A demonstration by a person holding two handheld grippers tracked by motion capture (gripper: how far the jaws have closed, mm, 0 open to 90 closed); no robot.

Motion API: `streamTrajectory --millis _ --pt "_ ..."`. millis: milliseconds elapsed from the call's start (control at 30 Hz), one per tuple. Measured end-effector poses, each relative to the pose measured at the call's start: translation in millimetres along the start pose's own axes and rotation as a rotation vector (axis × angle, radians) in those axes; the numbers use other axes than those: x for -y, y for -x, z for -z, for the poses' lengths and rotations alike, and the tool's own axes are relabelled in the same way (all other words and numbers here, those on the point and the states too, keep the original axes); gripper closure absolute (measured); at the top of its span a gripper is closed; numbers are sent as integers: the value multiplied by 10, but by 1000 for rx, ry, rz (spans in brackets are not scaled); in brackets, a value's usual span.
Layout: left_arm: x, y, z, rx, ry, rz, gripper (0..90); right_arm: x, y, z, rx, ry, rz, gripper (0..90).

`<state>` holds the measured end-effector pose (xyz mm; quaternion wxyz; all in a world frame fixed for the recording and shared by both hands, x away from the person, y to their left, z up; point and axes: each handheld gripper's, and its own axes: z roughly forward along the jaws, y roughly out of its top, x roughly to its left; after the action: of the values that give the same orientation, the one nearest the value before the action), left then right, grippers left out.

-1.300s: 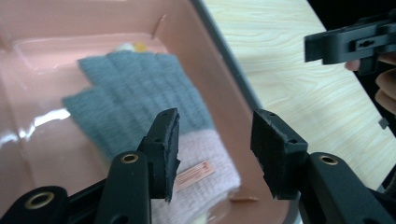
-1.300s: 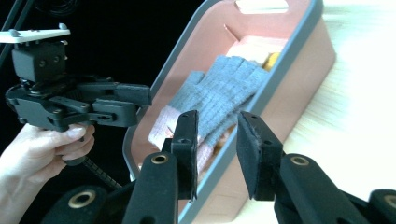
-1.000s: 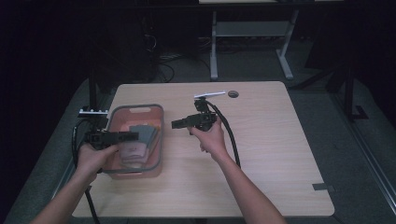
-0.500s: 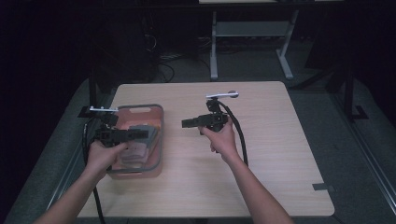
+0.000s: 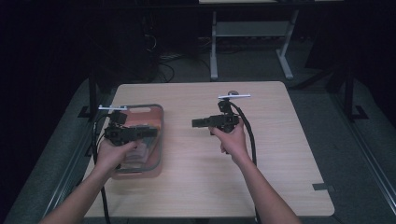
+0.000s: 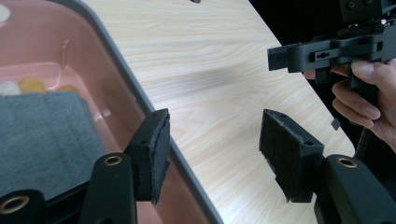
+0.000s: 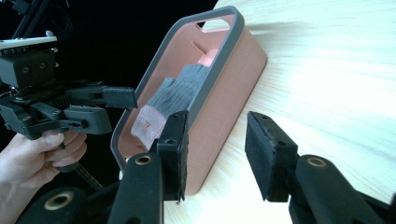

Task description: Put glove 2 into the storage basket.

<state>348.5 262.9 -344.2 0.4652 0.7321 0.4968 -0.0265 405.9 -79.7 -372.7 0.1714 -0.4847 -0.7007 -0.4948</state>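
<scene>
A pink basket [image 5: 161,140] with a grey rim stands on the left part of the wooden table [image 5: 280,154]. In it lies a grey knitted cloth [image 6: 46,135] with a pale pink end [image 7: 147,126]. My left gripper [image 5: 152,132] hovers over the basket's right rim [image 6: 140,100]. In the left gripper view its own jaws [image 6: 215,135] are open and empty. My right gripper [image 5: 195,123] is level over the table's middle and points left at the basket [image 7: 229,42]. It too is open [image 7: 217,135] with nothing between the pads. Both pairs of jaws have just been opening.
A small dark round thing [image 5: 232,92] lies near the table's far edge. A grey strip of tape [image 5: 322,187] sits by the front right corner. White desk legs [image 5: 214,46] stand on the dark floor behind. Cables trail from both grippers.
The right gripper has drawn to the right, away from the basket. The left gripper has shifted a little right over the basket. Both pairs of jaws stand wider.
</scene>
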Motion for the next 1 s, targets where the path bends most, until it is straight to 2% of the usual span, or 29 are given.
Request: streamTrajectory --millis 167,1000 --pt "-23 61 -62 23 -4 -8 404 18 55 82 1 5 -12 582" --pt "-61 357 -355 82 -37 -42 358 144 220 434 28 39 -30 564"
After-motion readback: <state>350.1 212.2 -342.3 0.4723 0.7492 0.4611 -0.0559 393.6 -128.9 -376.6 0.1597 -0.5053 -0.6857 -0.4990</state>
